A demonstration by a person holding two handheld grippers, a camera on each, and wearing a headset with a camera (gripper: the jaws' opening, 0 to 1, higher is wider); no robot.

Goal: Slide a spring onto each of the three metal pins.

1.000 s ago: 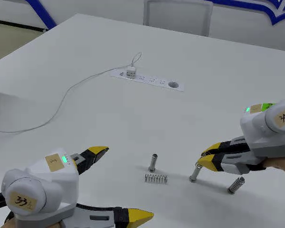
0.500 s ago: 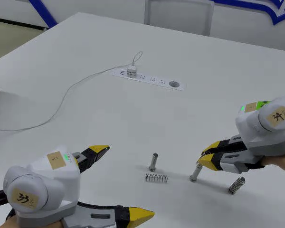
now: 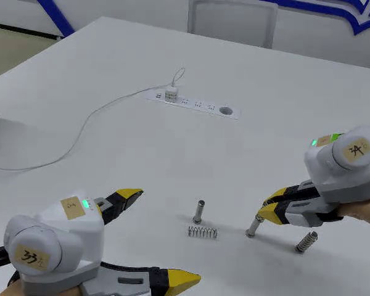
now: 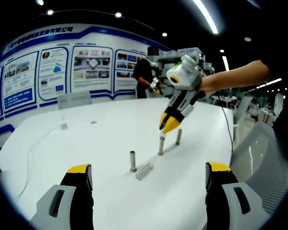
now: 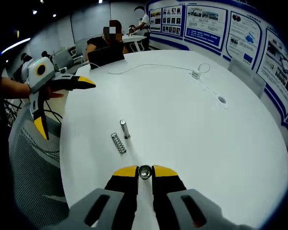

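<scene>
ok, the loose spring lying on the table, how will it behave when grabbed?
The loose spring lies on its side on the smooth table, so a nudge probably rolls it. Its open, thin coils suggest it's light and would likely squash or bow if squeezed hard.

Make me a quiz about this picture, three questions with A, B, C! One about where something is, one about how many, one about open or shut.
1. Where is the loose spring?
A) in a cup
B) lying on the table beside the bare pin
C) on the floor

2. How many metal pins stand up?
A) two
B) five
C) three

3. How is the left gripper?
A) open
B) shut on a spring
C) shut on a pin

Answers:
1 B, it lies flat by that pin's foot.
2 C, the bare pin, the middle pin pinched by the right gripper, and the sprung pin.
3 A, its jaws stand far apart.
</scene>
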